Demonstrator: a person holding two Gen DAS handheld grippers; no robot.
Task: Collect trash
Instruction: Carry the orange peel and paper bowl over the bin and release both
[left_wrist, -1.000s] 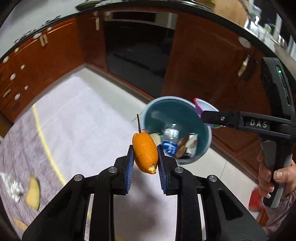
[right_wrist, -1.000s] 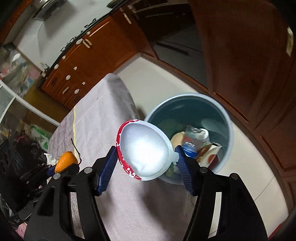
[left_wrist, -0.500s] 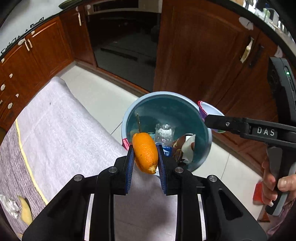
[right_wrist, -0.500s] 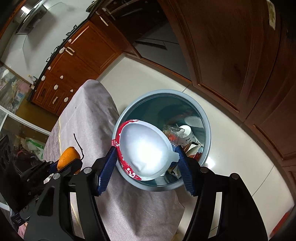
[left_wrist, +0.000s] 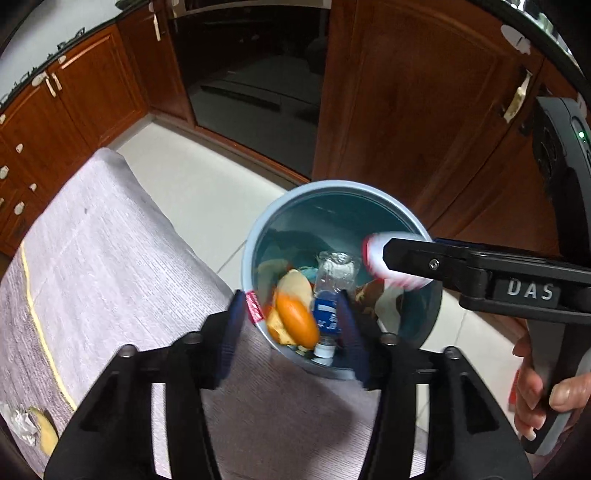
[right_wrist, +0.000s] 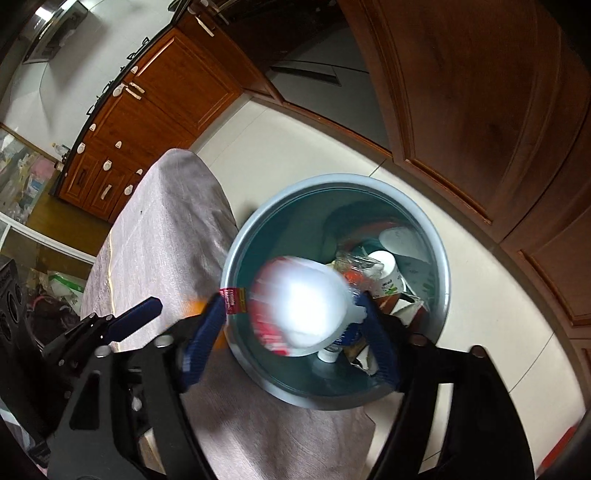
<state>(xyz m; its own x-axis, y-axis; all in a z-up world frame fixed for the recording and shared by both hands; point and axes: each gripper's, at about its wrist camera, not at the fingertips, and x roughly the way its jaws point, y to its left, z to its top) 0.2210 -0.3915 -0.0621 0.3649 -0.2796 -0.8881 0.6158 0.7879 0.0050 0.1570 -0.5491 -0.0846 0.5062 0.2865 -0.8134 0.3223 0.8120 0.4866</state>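
Observation:
A grey-blue trash bin (left_wrist: 255, 236) stands on the floor beside the cloth-covered table; it also shows in the right wrist view (right_wrist: 439, 258). My left gripper (left_wrist: 291, 328) is open above the bin's near rim. An orange peel (left_wrist: 297, 321) is blurred and falling free between its fingers. My right gripper (right_wrist: 291, 321) is open over the bin. A white cup with a red rim (right_wrist: 306, 306) is blurred and dropping between its fingers; it also shows in the left wrist view (left_wrist: 373, 254). A plastic bottle (left_wrist: 332, 284) and cartons lie in the bin.
The table with its grey cloth (left_wrist: 110, 266) reaches the bin's edge. A crumpled foil piece (left_wrist: 18, 424) and a yellow peel (left_wrist: 46, 435) lie on it at far left. Wooden cabinets (left_wrist: 424, 110) stand close behind the bin. White floor tiles surround it.
Both grippers have moved over the bin and opened. The orange peel and the cup have left the fingers and are falling into the bin.

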